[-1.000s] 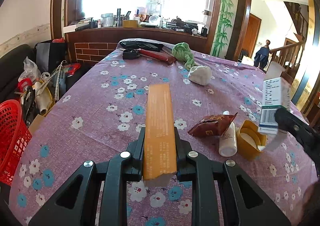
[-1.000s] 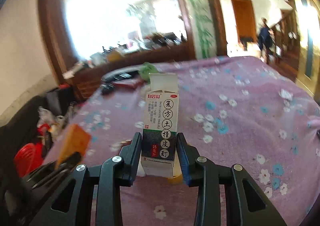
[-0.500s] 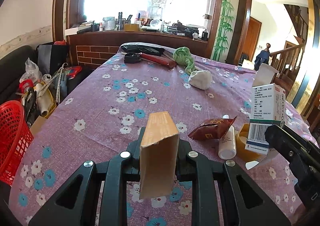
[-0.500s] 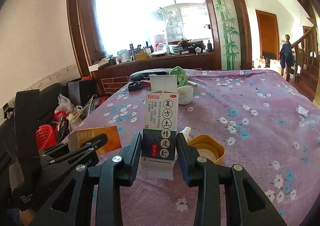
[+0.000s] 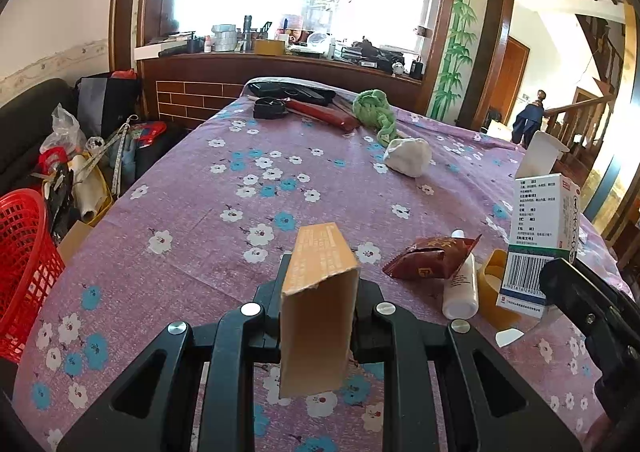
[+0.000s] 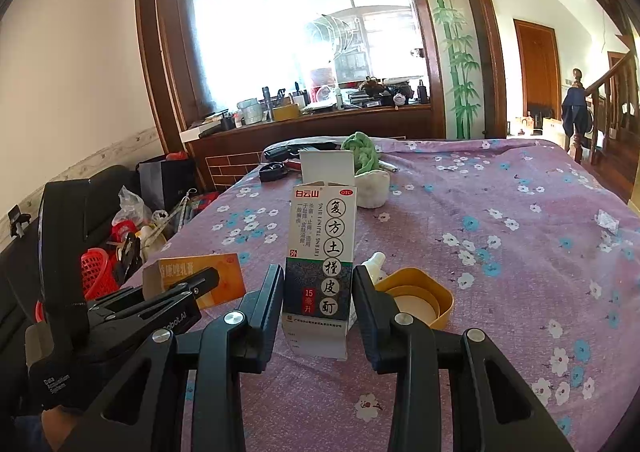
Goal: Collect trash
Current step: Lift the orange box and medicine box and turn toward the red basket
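Two cartons held above worktop: orange carton clamped in left gripper jaws, white medicine box clamped upright in right gripper jaws; red basket off worktop's left edge.

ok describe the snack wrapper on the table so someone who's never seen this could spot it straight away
On the purple flowered tablecloth, look at the small cluster near the right edge. The snack wrapper lies there against a white squeeze bottle, left of a yellow lid. It is the only dark red, crumpled foil packet, with gold print.
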Motion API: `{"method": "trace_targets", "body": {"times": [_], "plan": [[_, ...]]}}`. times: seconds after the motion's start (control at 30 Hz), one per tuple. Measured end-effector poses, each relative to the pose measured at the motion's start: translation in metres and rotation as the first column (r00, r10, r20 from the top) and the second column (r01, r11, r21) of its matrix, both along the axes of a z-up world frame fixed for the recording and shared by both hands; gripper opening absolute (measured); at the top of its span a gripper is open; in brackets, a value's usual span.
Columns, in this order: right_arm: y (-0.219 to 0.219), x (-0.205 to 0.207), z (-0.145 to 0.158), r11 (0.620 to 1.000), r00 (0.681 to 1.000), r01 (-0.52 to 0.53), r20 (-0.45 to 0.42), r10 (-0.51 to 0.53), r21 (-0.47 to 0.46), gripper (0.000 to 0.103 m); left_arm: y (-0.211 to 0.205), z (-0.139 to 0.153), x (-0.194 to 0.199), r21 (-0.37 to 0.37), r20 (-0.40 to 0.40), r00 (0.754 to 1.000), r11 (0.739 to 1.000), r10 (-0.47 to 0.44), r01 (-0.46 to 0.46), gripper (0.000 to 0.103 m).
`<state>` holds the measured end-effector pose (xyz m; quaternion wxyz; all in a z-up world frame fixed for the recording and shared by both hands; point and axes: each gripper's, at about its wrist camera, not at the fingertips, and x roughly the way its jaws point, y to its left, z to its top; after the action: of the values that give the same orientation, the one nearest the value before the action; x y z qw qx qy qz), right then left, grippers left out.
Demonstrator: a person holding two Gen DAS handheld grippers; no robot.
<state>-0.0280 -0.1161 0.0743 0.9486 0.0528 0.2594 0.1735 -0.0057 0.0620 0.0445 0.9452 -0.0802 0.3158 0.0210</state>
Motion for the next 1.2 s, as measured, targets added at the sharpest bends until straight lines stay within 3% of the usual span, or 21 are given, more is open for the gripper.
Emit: {"method": "trace_targets", "body": {"times": [0.37,0.6,0.77,1.2], "plan": [[0.003,-0.005,0.000,1.000,1.000,-0.007,0.023,0.007,-0.017,0.038,-0.001,0.013,-0.029,0.083,0.034,0.999,0.996,0.036,-0.039,0.021],[0.004,-0.006,-0.001,0.999,0.999,-0.033,-0.017,0.033,-0.008,0.038,0.006,0.026,-0.059,0.134,0.081,0.995,0.989,0.055,-0.066,0.021],[0.001,-0.019,0.002,0.998,0.998,-0.054,-0.041,0.056,0.036,0.038,0.013,0.028,-0.069,0.135,0.087,0.994,0.988,0.063,-0.075,0.021],[0.019,-0.040,0.012,0.995,0.994,-0.100,-0.042,0.101,0.023,0.038,0.030,0.033,-0.088,0.118,0.107,0.990,0.988,0.091,-0.104,0.021]]}}
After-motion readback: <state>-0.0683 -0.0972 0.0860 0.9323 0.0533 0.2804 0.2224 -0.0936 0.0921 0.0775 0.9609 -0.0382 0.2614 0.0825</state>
